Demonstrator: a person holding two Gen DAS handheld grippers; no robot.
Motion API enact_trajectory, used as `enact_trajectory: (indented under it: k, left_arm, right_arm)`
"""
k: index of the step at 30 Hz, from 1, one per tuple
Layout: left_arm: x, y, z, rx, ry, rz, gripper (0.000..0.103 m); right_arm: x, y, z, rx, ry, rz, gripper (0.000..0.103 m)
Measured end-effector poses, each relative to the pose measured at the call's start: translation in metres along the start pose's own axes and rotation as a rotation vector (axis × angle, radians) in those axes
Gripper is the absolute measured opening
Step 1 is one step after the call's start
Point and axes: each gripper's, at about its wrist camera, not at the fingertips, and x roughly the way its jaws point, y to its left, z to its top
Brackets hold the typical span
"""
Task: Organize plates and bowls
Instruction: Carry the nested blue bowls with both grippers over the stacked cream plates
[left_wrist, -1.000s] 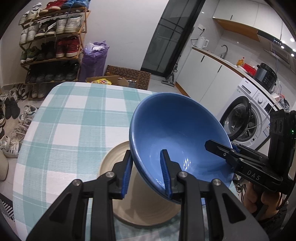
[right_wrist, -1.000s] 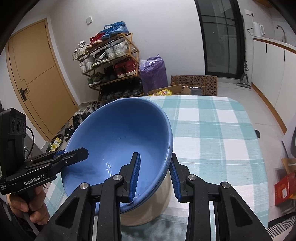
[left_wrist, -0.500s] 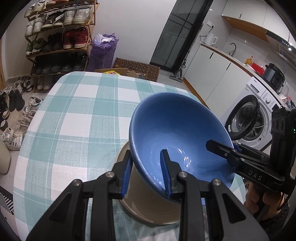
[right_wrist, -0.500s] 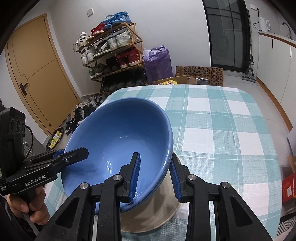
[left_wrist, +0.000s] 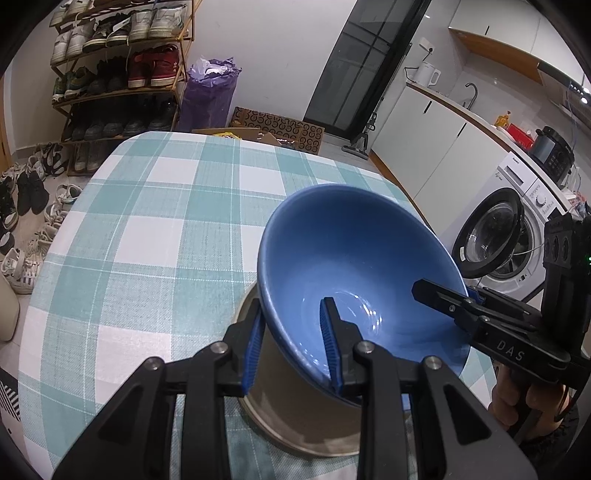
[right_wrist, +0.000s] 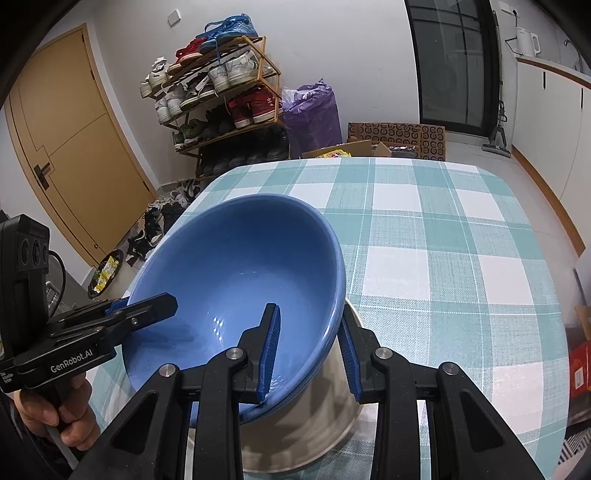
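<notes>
Glossy blue ceramic bowl pinched at opposite rims: left gripper and right gripper each clamped on its wall. Bowl hangs directly over beige ceramic plate on checked table; contact unclear. Remaining move: straight down

A wooden shoe rack packed with sneakers stands against the white wall, with loose shoes on the floor beside it. A purple bag sits next to the rack, near a patterned cardboard box. A washing machine stands under the kitchen counter, which bears a white kettle. An orange door is shut.
</notes>
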Motion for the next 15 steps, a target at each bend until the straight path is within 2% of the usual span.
enact_trajectory:
  k: [15]
  left_arm:
    - [0.0053,0.0002,0.0058,0.001,-0.003,0.005,0.029]
  right_arm:
    - [0.0046,-0.0035,0.0039,0.007,0.002,-0.003,0.033]
